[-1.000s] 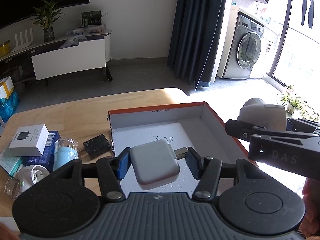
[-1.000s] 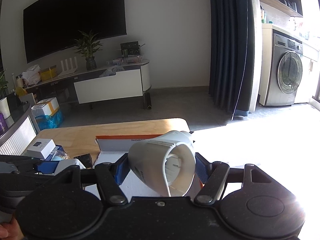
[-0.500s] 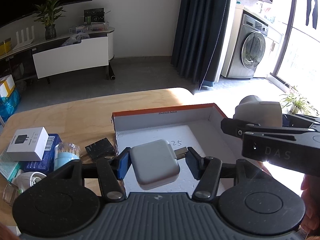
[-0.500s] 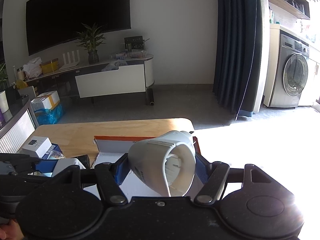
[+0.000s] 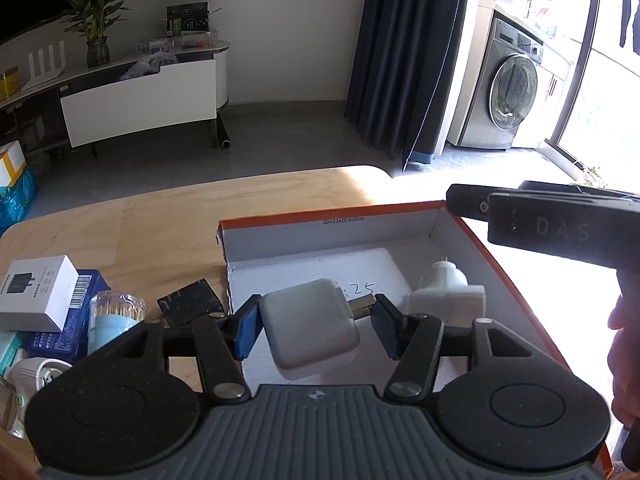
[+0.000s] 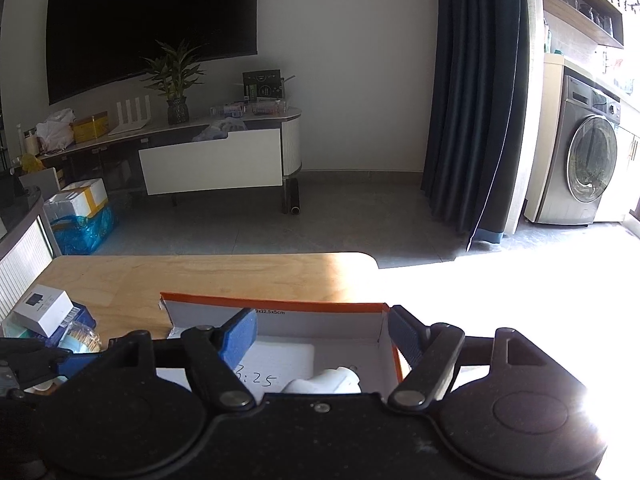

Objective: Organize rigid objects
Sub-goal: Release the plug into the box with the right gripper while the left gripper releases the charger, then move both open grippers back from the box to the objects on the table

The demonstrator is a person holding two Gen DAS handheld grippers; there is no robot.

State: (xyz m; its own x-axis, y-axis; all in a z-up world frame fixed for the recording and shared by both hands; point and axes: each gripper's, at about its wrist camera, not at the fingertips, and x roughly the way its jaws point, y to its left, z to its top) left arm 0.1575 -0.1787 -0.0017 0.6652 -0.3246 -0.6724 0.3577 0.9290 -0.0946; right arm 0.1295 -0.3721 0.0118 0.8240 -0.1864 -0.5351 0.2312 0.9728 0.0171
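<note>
We see the white square charger (image 5: 308, 326) clamped in the left hand-held gripper (image 5: 313, 330), blue pad on its left face, the other pad on the metal plug sticking out its right side. It hangs over the open orange-rimmed box (image 5: 332, 216), above the white liner with "25" handwritten on it.

The white plastic adapter (image 5: 444, 290) lies on the box floor toward the right wall, apart from the charger. In the right wrist view only its top (image 6: 326, 382) shows over the tool body, so we can't tell exactly how it sits.

The right hand-held gripper (image 6: 322, 334) has just been opening; its jaws stand apart over the box with nothing between them. From the left view its black body (image 5: 552, 228) sits above the box's right rim.

Box sits on the wooden desk (image 5: 140, 232). Left of it: a black square piece (image 5: 188, 306), a toothpick jar (image 5: 114, 314), a small white carton (image 5: 38, 292) on a blue pack (image 5: 86, 288).
</note>
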